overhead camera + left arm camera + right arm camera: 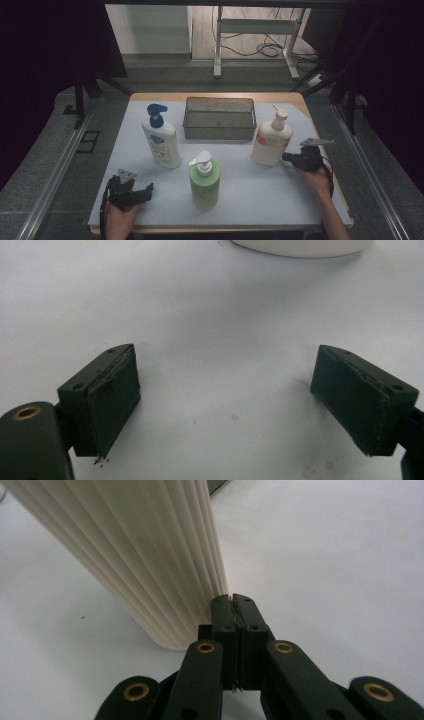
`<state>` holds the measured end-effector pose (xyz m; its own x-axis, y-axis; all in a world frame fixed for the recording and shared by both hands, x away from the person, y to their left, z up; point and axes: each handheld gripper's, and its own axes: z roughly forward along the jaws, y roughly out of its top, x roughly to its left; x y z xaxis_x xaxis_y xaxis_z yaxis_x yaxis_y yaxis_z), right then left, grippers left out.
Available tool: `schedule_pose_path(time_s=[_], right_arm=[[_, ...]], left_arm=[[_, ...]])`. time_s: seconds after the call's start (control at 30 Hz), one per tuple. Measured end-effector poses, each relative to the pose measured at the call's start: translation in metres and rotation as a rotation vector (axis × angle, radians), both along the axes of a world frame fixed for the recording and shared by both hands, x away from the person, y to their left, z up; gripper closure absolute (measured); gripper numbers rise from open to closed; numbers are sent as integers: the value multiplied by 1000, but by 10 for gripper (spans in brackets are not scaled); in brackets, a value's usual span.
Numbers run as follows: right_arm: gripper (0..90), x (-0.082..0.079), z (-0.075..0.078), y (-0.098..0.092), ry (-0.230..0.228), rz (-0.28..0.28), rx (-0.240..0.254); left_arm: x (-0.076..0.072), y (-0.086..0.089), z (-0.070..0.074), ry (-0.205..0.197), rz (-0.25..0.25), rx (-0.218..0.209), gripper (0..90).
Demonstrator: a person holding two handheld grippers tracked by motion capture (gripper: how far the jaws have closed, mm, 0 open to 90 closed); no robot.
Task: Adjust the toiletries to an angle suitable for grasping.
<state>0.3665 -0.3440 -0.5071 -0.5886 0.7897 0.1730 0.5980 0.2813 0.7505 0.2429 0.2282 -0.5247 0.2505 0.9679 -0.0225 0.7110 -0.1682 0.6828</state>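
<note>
While the cream ribbed bottle (270, 140) stands at the table's right, beside the wire basket (219, 119), the right gripper (288, 158) rests pinched together and empty against its base; parting the jaws first seems wise. Farther left, the green bottle (204, 181) and blue-capped bottle (161, 138) crowd nearby; the left gripper (146, 189) gapes wide, holding nothing.

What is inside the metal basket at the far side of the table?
The metal basket looks empty: through the open top, its bare mesh floor shows. Its near wall covers the front strip of the floor, so that part cannot be checked.
</note>
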Motion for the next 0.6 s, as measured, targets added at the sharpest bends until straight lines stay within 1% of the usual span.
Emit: schedule_pose_path(time_s=[0.27, 0.6], right_arm=[[880, -9, 2, 6, -6, 21, -20], [890, -22, 3, 16, -6, 56, -31]], left_arm=[[0, 0, 0, 1, 1, 0, 119], [0, 0, 0, -1, 2, -3, 119]])
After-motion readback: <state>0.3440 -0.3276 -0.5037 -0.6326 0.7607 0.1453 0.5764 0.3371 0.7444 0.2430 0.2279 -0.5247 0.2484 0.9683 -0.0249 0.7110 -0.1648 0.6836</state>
